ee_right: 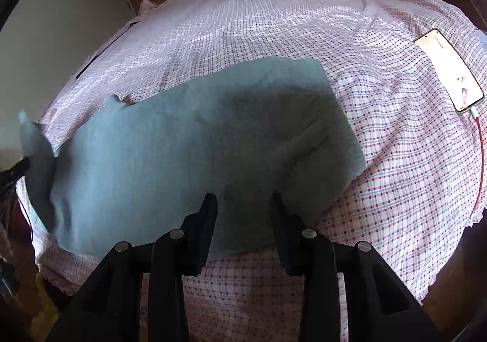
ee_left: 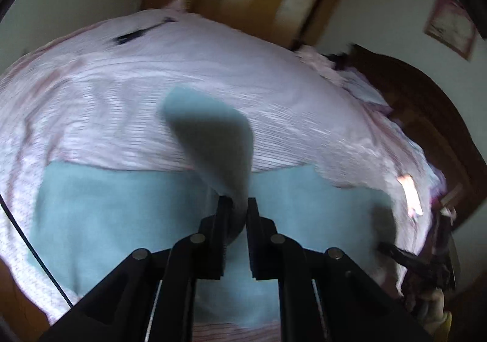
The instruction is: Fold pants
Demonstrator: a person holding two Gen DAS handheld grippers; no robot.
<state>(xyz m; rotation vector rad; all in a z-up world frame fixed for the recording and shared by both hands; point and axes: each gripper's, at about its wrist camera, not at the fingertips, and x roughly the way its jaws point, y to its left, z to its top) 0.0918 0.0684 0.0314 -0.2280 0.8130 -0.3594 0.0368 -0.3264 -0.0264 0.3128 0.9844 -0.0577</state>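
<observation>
Soft teal pants (ee_right: 194,141) lay on a checked bed (ee_right: 380,159); left gripper (ee_left: 236,205) pinched a lifted corner, right gripper (ee_right: 245,199) unclenched.

Both wrist views look steeply down, close, sharing the pants (ee_right: 194,141).

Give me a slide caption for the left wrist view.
Left hand-held gripper pinches a lifted corner of the light blue pants spread on a checked bedsheet.
</observation>
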